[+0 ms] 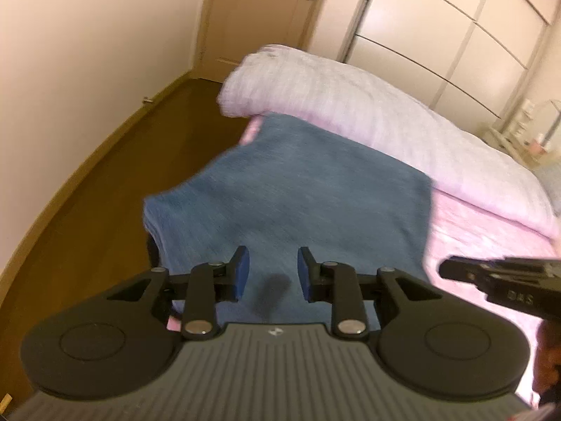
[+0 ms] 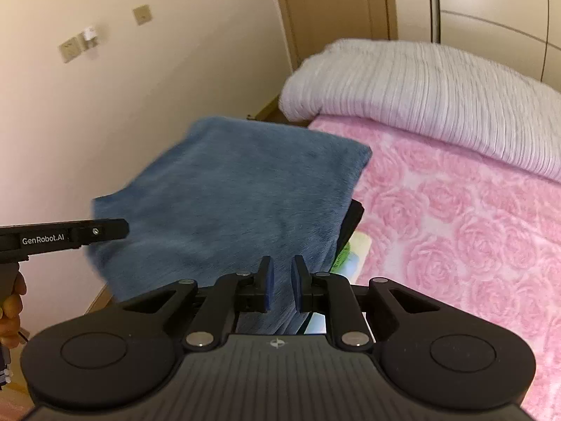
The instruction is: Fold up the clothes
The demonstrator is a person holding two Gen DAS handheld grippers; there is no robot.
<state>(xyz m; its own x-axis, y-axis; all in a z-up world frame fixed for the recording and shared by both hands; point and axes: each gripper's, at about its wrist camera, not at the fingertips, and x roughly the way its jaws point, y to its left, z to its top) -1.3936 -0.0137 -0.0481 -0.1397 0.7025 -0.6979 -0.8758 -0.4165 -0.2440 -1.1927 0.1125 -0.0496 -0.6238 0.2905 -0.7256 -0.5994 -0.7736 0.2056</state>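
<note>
A folded blue fleece garment (image 1: 298, 193) (image 2: 238, 189) lies on the corner of the bed, its left side reaching past the mattress edge. My left gripper (image 1: 273, 273) hovers over its near edge, open, with nothing between the blue pads. My right gripper (image 2: 282, 287) sits over the garment's near right edge, with only a narrow gap between the jaws and nothing in it. Each gripper shows side-on in the other's view: the right gripper (image 1: 491, 277) and the left gripper (image 2: 70, 236). A black item (image 2: 352, 224) and a green-and-white cloth (image 2: 354, 249) peek out under the blue garment's right side.
A pink rose-patterned blanket (image 2: 455, 228) covers the bed. A rolled lilac-grey duvet (image 2: 420, 87) (image 1: 350, 105) lies along the far side. Brown floor (image 1: 105, 193) and a wall are to the left, with a door (image 1: 259, 10) and a wardrobe (image 1: 455, 35) behind. A hand (image 2: 10, 301) holds the left gripper.
</note>
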